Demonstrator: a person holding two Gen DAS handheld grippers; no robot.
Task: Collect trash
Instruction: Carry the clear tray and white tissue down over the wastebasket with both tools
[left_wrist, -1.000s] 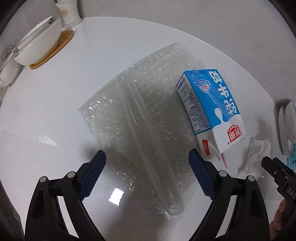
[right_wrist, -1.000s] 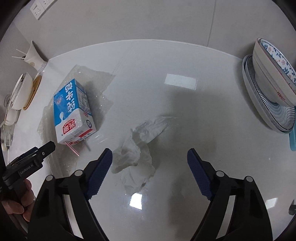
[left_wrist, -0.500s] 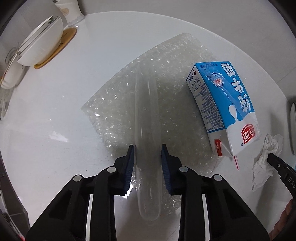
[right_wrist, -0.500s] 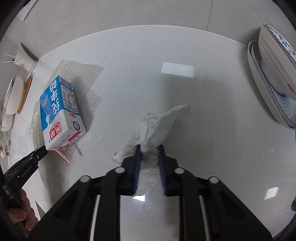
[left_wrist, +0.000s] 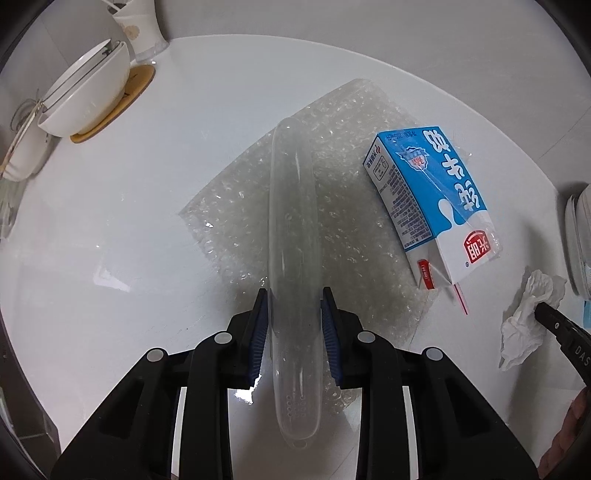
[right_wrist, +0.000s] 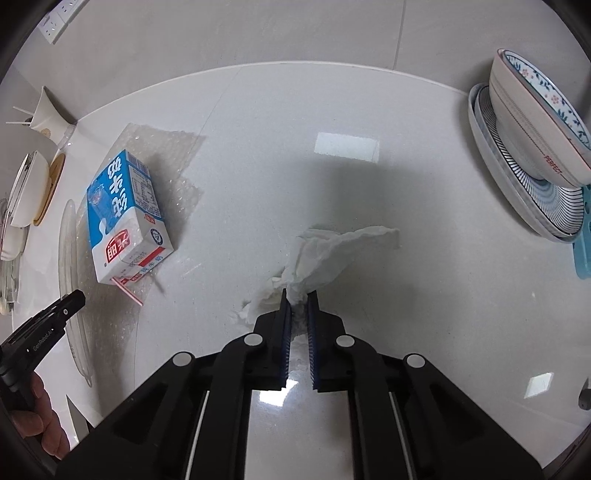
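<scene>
Grippers both loaded: left gripper clamped across clear tube, long axis pointing straight ahead; right gripper pinched on tissue.

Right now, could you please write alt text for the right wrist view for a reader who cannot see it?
The right gripper is shut on a crumpled white tissue on a glossy white table. To the left, a blue and white milk carton lies on bubble wrap; stacked patterned bowls and plates stand at the right edge.
</scene>
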